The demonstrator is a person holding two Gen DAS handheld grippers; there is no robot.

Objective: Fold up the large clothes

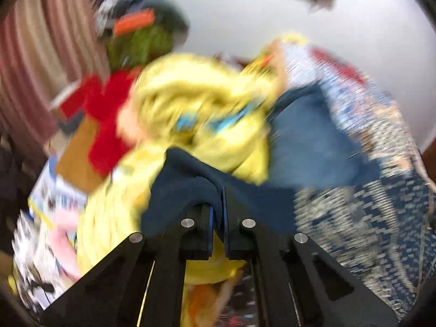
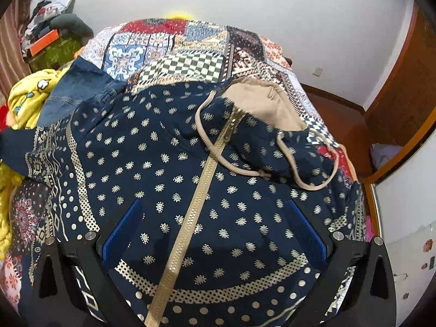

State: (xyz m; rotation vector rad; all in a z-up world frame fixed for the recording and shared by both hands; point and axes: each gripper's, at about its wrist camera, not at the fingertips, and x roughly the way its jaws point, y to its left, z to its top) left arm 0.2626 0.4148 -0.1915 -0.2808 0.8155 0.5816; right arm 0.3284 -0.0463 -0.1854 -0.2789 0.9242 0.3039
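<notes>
Left gripper (image 1: 217,212) is pinching the navy hoodie (image 2: 190,179) cloth while the right gripper (image 2: 215,231) hangs open above the zip (blurry left view), so a hard tug could drag the yellow blanket (image 1: 196,103) along.

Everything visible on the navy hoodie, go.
The hoodie is navy knit with cream teardrop motifs and dotted, geometric bands. A beige zipper, closed, runs up its front to a tan-lined hood with a looped beige drawstring. It lies front-up, spread on the patchwork bedspread. The right gripper stands open over its chest; the left gripper is shut on a plain navy fold, apparently its sleeve.
</notes>
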